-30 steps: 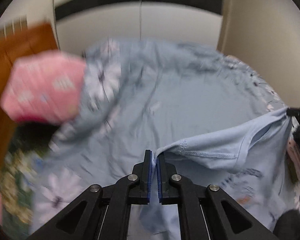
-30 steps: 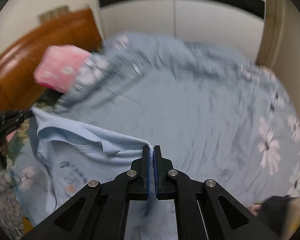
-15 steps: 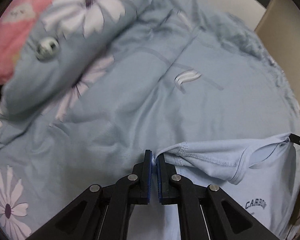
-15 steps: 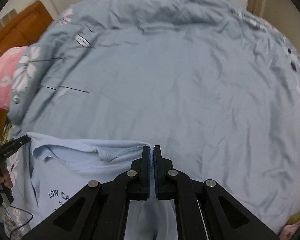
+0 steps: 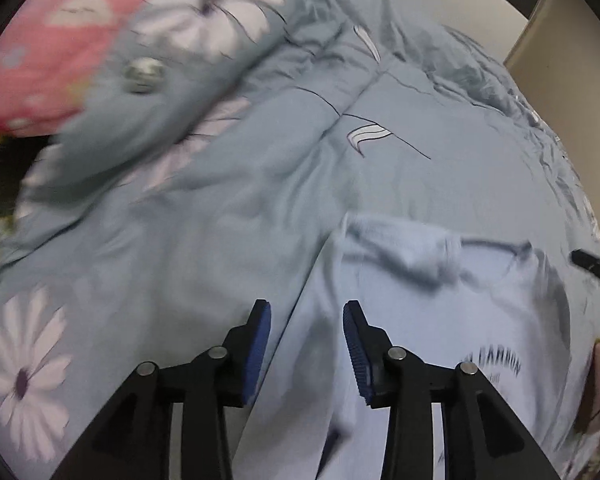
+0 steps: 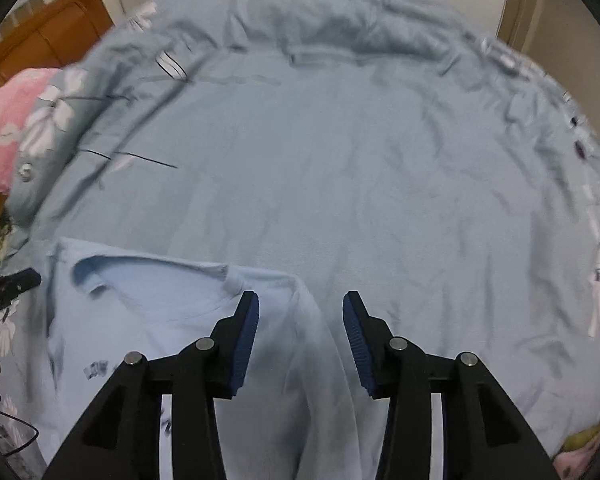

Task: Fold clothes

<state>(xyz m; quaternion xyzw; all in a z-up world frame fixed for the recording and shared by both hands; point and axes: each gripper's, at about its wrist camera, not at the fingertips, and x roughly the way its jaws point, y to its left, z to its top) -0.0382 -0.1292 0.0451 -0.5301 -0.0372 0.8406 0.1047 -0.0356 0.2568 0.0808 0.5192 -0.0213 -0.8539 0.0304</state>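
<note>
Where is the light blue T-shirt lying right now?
The light blue T-shirt lies on the floral duvet, lower right in the left wrist view and lower left in the right, its shoulders beneath both grippers' parted jaws.

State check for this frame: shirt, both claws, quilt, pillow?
Shirt: lying face up on the quilt, collar rumpled, unfolded, released.
Left claw: open, jaws just opened, over a shoulder.
Right claw: open, jaws just opened, over the other shoulder.
Quilt: spread, wrinkled.
Pillow: partly under the quilt.
</note>
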